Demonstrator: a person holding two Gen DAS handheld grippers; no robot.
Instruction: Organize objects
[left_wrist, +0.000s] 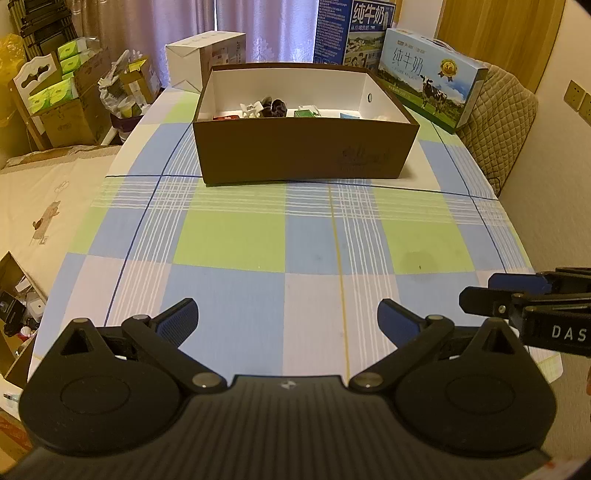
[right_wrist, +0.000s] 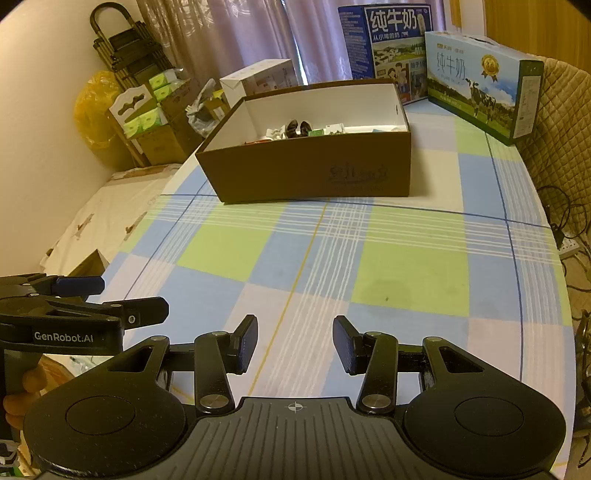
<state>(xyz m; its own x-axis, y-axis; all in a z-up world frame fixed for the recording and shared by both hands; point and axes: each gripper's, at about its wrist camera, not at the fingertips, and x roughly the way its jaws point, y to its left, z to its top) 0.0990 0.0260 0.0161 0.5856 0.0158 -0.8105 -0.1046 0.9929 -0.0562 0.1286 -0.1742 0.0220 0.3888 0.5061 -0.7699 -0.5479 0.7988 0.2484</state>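
Nearest the cameras, both hand-held grippers hung empty over the checked cloth: the left hand-held gripper (left_wrist: 288, 319) stood with its blue ribbed pads spread wide, and the right hand-held gripper (right_wrist: 294, 343) had its pads parted more narrowly, nothing between either pair. Under them the surface (left_wrist: 236, 243) wore a smooth woven cloth in blue, green and pale squares, flat and bare up to the box. Farther on, at the middle of the surface, sat the brown cardboard box (left_wrist: 295, 155), lidless, white inside, with stiff straight walls and a faint printed mark on its near face. It looked light but broad, so a pinch on one thin wall's top edge seemed the likeliest hold, or a push at its side. Inside, along the far wall, lay the small items (left_wrist: 273, 107): a dark crinkled scrunchie-like thing that should squash under the pads, a white clip-like piece, and small flat packets, probably slippery and best taken by an edge. Beyond the box stood two glossy milk cartons (left_wrist: 432, 77) and a white carton (left_wrist: 205, 55), all rigid card.
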